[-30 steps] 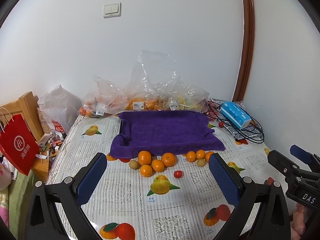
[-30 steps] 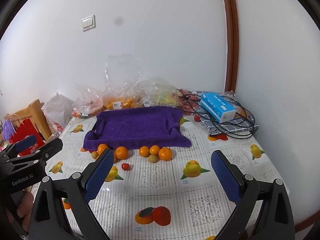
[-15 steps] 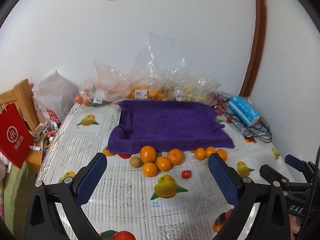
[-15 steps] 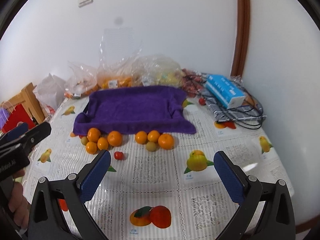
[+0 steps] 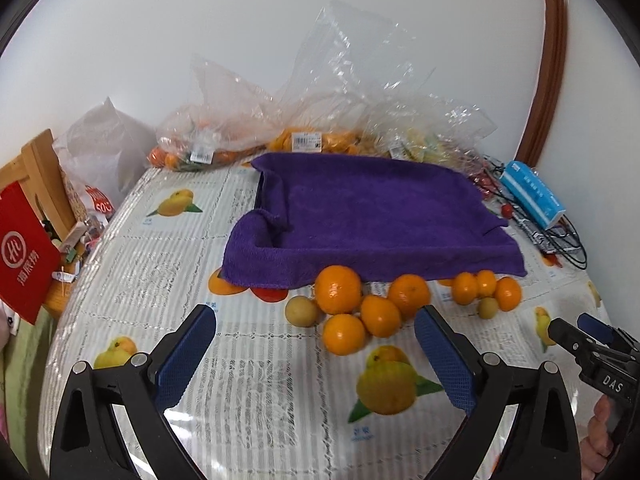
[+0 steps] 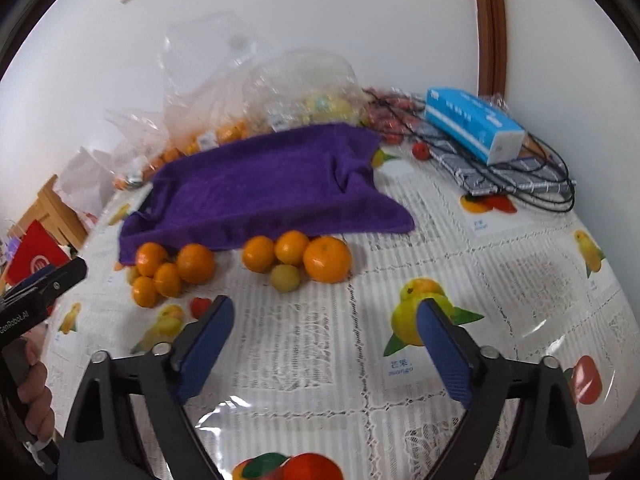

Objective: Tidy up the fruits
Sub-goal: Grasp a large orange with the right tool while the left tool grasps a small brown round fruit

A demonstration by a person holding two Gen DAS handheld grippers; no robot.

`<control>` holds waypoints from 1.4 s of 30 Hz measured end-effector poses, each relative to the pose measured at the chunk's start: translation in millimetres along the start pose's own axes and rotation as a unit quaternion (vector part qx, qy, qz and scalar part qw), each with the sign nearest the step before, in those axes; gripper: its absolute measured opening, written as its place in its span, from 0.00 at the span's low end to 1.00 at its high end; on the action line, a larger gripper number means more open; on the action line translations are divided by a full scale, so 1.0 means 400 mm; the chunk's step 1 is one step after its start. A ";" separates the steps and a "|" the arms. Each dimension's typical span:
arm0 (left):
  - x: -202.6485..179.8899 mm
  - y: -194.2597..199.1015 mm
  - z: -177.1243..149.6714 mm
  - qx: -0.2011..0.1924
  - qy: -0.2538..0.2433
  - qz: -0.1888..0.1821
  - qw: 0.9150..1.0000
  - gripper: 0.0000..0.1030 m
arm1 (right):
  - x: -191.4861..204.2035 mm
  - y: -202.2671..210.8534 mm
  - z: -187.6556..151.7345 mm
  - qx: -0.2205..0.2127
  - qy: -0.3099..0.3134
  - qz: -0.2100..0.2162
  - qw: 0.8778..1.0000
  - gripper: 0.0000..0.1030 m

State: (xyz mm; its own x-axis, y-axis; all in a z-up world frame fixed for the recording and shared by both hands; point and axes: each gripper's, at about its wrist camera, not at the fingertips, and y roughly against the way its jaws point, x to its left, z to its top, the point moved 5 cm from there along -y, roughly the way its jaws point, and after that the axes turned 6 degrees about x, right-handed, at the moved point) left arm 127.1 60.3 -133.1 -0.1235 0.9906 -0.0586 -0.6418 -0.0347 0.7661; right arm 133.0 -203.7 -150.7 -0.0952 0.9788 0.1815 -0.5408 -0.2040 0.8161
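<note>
Several oranges lie in two clusters at the front edge of a purple towel (image 5: 372,208) draped over a tray. The left cluster (image 5: 360,308) has a pale yellow-green fruit (image 5: 302,311) beside it; it also shows in the right wrist view (image 6: 172,268). The right cluster (image 6: 296,256) has a small yellow-green fruit (image 6: 285,278) in front. A small red tomato (image 6: 200,306) lies near the left cluster. My left gripper (image 5: 316,356) is open and empty, just short of the left cluster. My right gripper (image 6: 324,340) is open and empty, just short of the right cluster.
Clear plastic bags of fruit (image 5: 320,136) stand behind the towel against the wall. A blue tissue box (image 6: 472,124), black cables (image 6: 532,184) and small red fruits (image 6: 420,150) lie at the back right. A red paper bag (image 5: 24,248) and wooden chair (image 5: 40,168) stand left of the table.
Both grippers have moved forward and down toward the fruit; the oranges and towel now look much larger and closer. Both stay open. No fruit has moved.
</note>
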 end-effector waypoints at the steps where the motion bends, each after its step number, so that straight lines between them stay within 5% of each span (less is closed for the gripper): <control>1: 0.002 -0.013 0.000 0.003 -0.001 0.000 1.000 0.96 | -0.006 -0.018 0.000 0.009 -0.001 -0.008 1.000 0.84; 6: 0.013 -0.040 0.001 0.006 -0.010 0.004 1.000 0.96 | -0.031 -0.068 0.008 0.017 -0.018 -0.007 1.000 0.64; 20: 0.028 -0.115 -0.011 0.029 -0.018 0.000 0.999 0.94 | -0.002 -0.186 0.051 0.029 0.010 -0.005 0.999 0.41; 28: 0.037 -0.137 -0.016 0.043 -0.020 0.000 0.999 0.85 | 0.000 -0.218 0.054 0.037 0.018 0.007 0.999 0.41; 37: 0.071 -0.158 -0.005 0.053 -0.008 -0.003 0.999 0.52 | 0.006 -0.239 0.066 0.028 0.024 0.003 0.999 0.40; 42: 0.071 -0.190 -0.009 0.072 -0.008 -0.024 0.997 0.51 | 0.012 -0.235 0.056 0.028 0.050 -0.009 0.998 0.40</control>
State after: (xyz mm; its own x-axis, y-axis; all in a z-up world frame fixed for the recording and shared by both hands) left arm 169.8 90.5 -195.2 -0.0818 0.9928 -0.0881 -0.5311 0.0314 0.8467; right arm 202.0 -180.2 -214.1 -0.1694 0.9791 0.1130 -0.4967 -0.1838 0.8482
